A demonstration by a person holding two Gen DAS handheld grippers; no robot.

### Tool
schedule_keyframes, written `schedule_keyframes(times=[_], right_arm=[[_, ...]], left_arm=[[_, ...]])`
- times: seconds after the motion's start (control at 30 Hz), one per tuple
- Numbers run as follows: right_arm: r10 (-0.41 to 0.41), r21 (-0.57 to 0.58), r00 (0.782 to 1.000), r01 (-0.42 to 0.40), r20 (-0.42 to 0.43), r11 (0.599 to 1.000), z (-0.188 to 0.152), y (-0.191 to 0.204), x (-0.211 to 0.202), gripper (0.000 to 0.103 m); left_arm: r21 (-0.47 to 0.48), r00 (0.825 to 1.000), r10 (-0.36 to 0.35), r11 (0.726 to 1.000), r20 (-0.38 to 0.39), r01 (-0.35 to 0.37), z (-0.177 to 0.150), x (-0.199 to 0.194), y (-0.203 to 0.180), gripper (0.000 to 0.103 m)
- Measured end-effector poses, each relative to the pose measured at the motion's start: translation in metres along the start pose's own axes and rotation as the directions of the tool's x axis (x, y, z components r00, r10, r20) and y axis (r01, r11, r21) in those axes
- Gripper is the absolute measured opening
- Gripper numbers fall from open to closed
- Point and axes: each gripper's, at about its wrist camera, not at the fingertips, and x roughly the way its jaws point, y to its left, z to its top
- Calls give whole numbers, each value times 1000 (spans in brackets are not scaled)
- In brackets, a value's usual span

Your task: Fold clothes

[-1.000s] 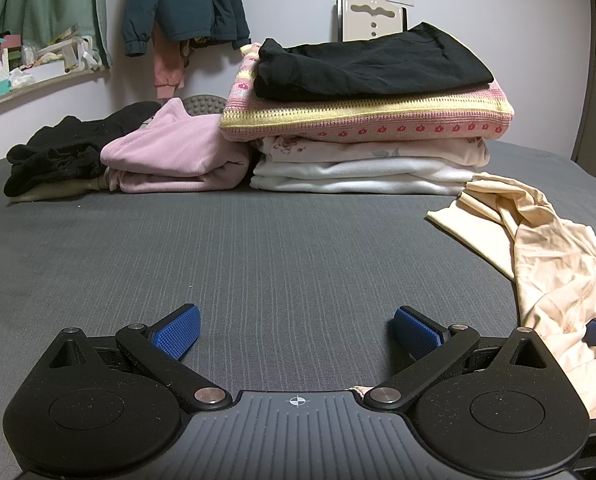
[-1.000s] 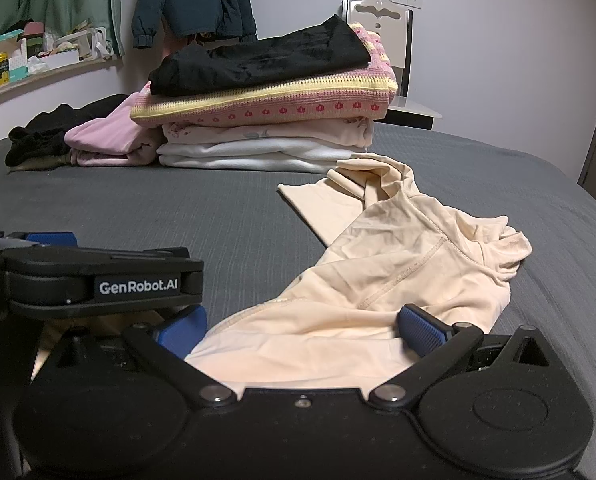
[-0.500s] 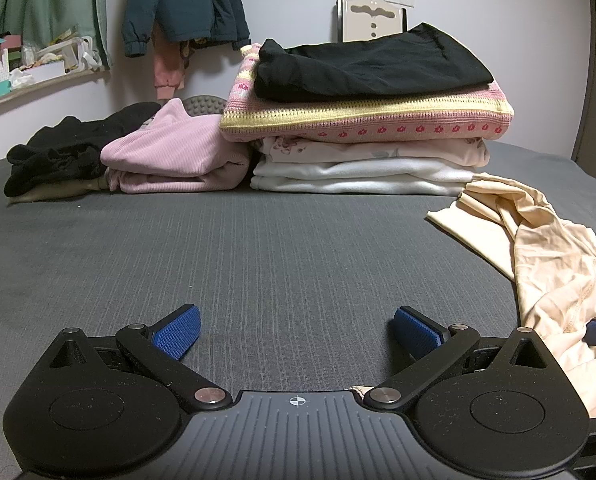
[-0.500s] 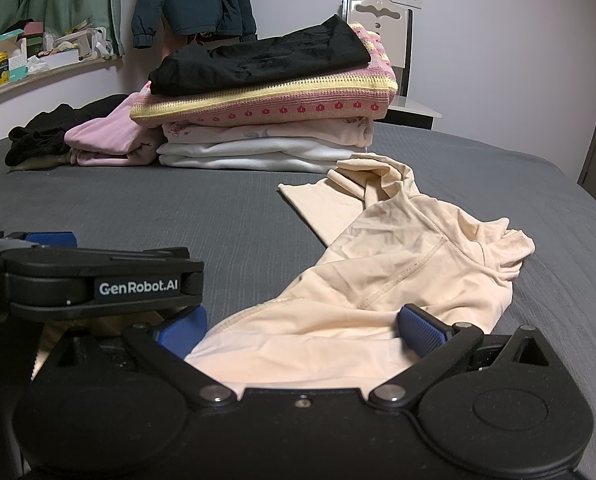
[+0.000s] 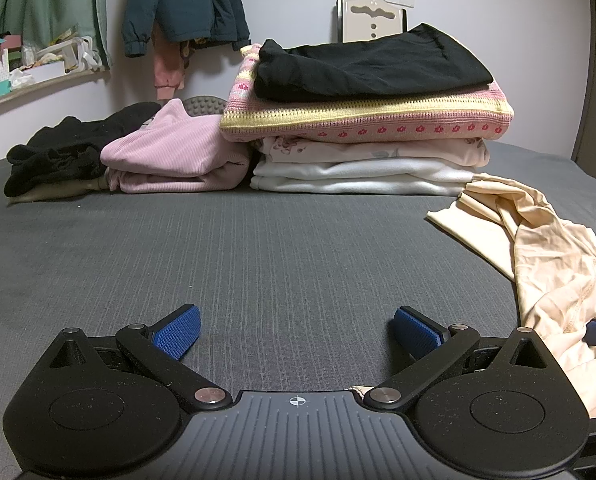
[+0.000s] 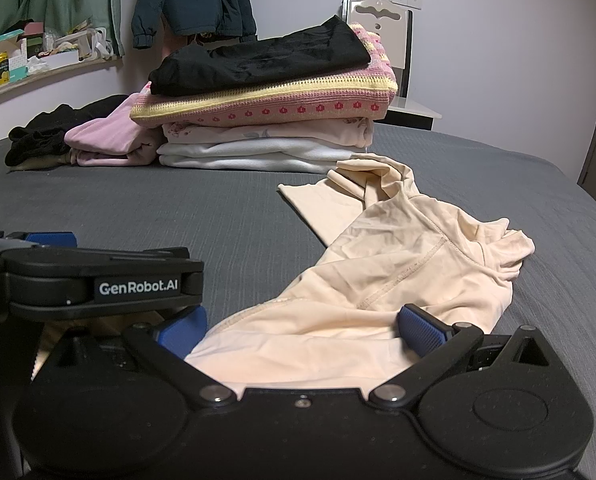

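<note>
While both jaws sit spread, left gripper (image 5: 296, 330) is over bare grey bedsheet (image 5: 258, 248); right gripper (image 6: 301, 326) straddles the cream garment (image 6: 397, 276), lower centre-right of frame, nothing pinched.

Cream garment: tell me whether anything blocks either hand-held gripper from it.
Nothing visible does. The cream garment already lies between the open fingers of the right hand-held gripper. The left hand-held gripper is open over bare grey bedspread, the garment just to its right.
</note>
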Motion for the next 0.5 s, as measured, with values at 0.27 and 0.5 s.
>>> schedule_keyframes(times=[0.27, 0.5], right_arm=[[0, 0, 1000, 0, 1, 1000, 0, 0, -1, 103], [1, 1, 1000, -1, 1, 1000, 0, 0, -1, 103]], left_arm=[[1, 1000, 0, 1000, -1, 0, -1, 1, -1, 103], [0, 1000, 0, 1000, -1, 0, -1, 1, -1, 103]])
